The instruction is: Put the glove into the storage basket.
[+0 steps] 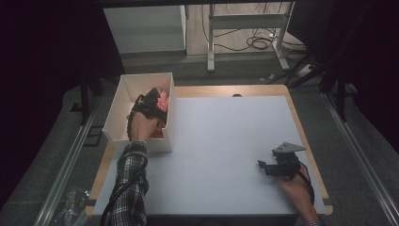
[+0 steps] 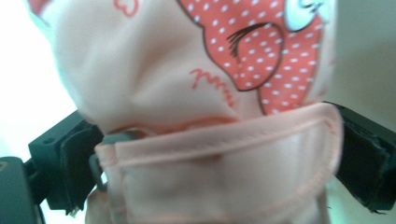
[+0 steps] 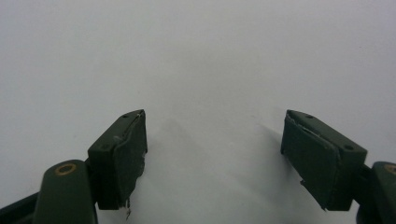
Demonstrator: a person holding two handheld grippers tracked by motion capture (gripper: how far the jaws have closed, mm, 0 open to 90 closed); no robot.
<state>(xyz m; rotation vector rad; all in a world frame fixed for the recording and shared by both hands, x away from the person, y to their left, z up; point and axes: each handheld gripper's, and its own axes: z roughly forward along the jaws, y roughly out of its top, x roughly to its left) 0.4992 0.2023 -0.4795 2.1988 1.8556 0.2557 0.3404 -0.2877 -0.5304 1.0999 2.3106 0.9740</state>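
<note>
Reaching into the white box (image 1: 123, 101) at the far left corner of the table, the left gripper (image 1: 151, 105) sits among pink and red fabric inside that box, with the person's left hand (image 1: 140, 126) wrapped around its body and a plaid sleeve (image 1: 129, 181) trailing back toward the near edge. In the left gripper view, a peach-pink garment (image 2: 196, 93) printed with a red white-dotted cartoon figure lies between the two black jaws; a stitched hem (image 2: 224, 135) runs across from one jaw to the other and the fabric bunches above it, so this gripper is clamped on the garment. The white box stands on the white table surface (image 1: 221, 141), its near wall just beside the left hand. The right gripper (image 1: 263, 165) rests low over the near right part of the table, well apart from the box, held by the right hand (image 1: 296, 186), with its grey three-cornered plate (image 1: 288, 149) on top. In the right gripper view, the jaws stand wide apart over bare white surface, with nothing between them.
</note>
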